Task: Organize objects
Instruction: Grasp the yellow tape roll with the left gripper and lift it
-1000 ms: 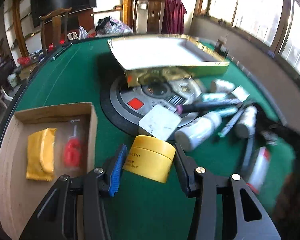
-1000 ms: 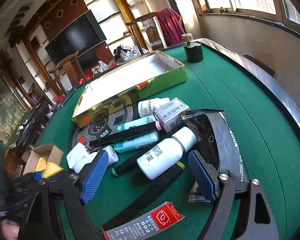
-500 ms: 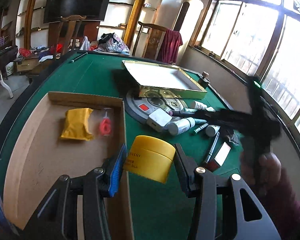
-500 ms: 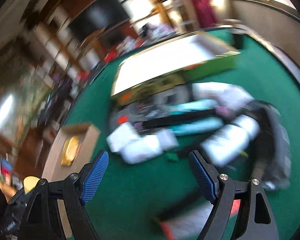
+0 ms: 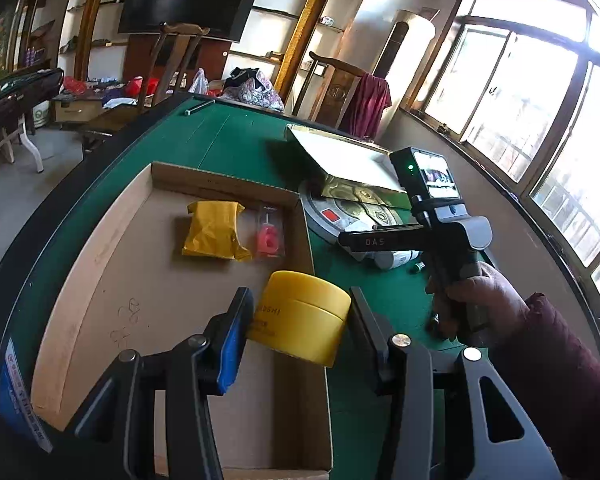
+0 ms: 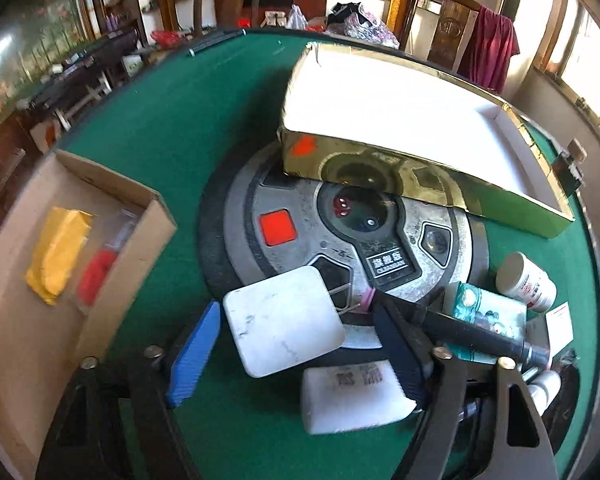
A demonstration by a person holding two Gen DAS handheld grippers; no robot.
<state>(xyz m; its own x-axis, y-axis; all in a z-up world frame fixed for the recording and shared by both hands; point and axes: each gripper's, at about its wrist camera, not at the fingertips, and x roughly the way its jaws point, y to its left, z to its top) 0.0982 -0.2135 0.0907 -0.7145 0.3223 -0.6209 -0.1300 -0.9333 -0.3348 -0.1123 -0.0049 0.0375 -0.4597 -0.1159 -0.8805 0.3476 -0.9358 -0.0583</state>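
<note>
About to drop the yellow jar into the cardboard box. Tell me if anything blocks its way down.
Nothing visible does. The left gripper holds the yellow jar above the cardboard box, near its right wall. The floor under it looks bare; the yellow packet and the red item lie farther back.

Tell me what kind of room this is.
Probably a home living room or games room: a wall-mounted television, wooden armchairs and a green felt table with a built-in central control dial, like an automatic mahjong table.
</note>
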